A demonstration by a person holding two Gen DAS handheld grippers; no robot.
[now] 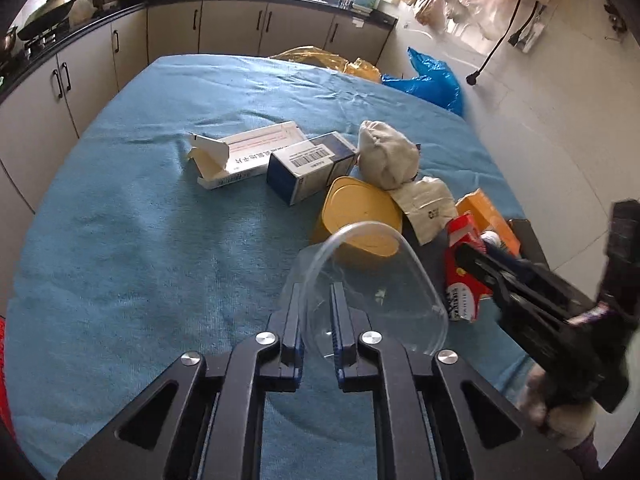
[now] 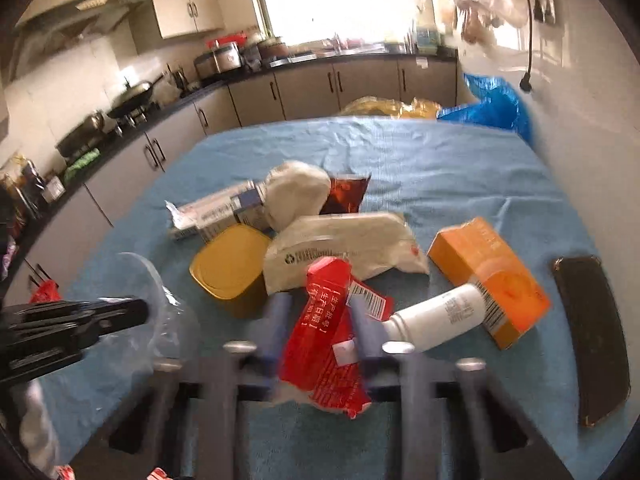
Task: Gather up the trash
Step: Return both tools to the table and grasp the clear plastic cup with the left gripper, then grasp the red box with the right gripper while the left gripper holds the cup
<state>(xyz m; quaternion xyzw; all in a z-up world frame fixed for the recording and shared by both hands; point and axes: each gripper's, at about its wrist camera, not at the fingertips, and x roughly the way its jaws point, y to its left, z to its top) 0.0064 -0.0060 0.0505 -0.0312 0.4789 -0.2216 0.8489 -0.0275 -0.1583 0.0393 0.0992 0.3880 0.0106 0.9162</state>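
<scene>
My left gripper (image 1: 316, 300) is shut on the rim of a clear plastic container (image 1: 372, 280) and holds it above the blue tablecloth (image 1: 140, 220); the container also shows in the right wrist view (image 2: 160, 312). My right gripper (image 2: 320, 320) is shut on a red wrapper (image 2: 328, 332), which also shows in the left wrist view (image 1: 464, 272). Around them lie a yellow tub (image 2: 228, 272), a white pouch (image 2: 344, 248), a white bottle (image 2: 436, 316), an orange box (image 2: 488, 276), a blue and white box (image 1: 308, 166), an open white carton (image 1: 244, 152) and a crumpled white wad (image 1: 388, 156).
A dark flat object (image 2: 588, 336) lies at the table's right edge. A dark red packet (image 2: 344, 196) sits behind the wad. Blue (image 2: 488, 104) and yellow (image 2: 384, 108) plastic bags lie past the far edge. Kitchen cabinets (image 1: 92, 64) run along the left and back.
</scene>
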